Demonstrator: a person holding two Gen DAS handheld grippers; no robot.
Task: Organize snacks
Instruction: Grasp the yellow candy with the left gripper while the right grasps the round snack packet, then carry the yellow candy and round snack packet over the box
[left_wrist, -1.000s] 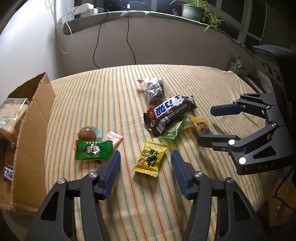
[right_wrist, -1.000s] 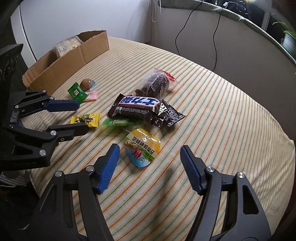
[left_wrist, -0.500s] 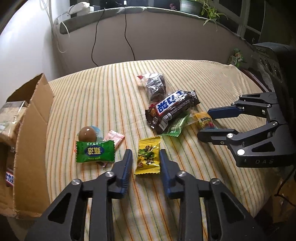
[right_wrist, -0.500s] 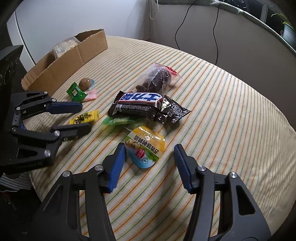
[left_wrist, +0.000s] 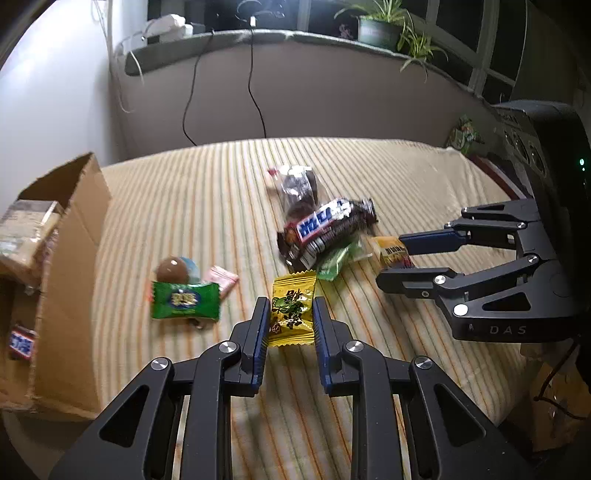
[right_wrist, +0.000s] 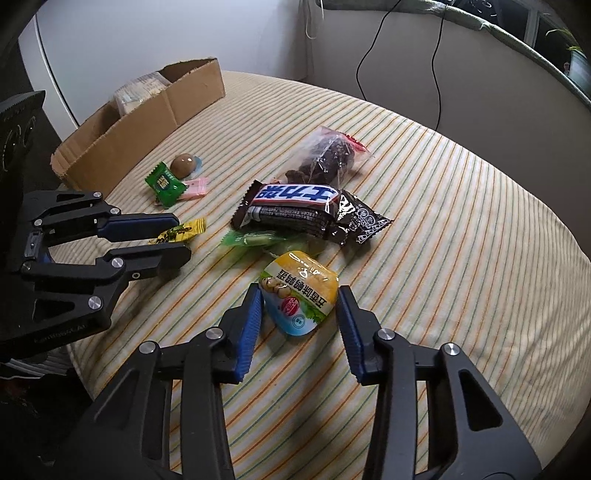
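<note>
My left gripper (left_wrist: 289, 309) has its blue pads against both sides of a small yellow candy packet (left_wrist: 292, 306) lying on the striped table; it also shows in the right wrist view (right_wrist: 177, 233). My right gripper (right_wrist: 300, 295) straddles a yellow-and-white snack pouch (right_wrist: 300, 297) with its jaws narrowed around it, a small gap on each side. In the left wrist view the same pouch (left_wrist: 391, 250) sits between the right gripper's fingers. A dark chocolate bar (right_wrist: 291, 206) and a clear bag of dark snacks (right_wrist: 327, 158) lie behind.
An open cardboard box (right_wrist: 147, 114) with packets inside stands at the table's left edge. A green candy (left_wrist: 184, 301), a brown ball (left_wrist: 173, 268) and a pink sweet (left_wrist: 221, 277) lie near it. A green wrapper (right_wrist: 255, 239) lies under the chocolate bar. The table's front edge is close.
Both grippers moved forward and down onto their packets. The left jaws closed from wide open onto the yellow candy. The right jaws narrowed around the pouch.
</note>
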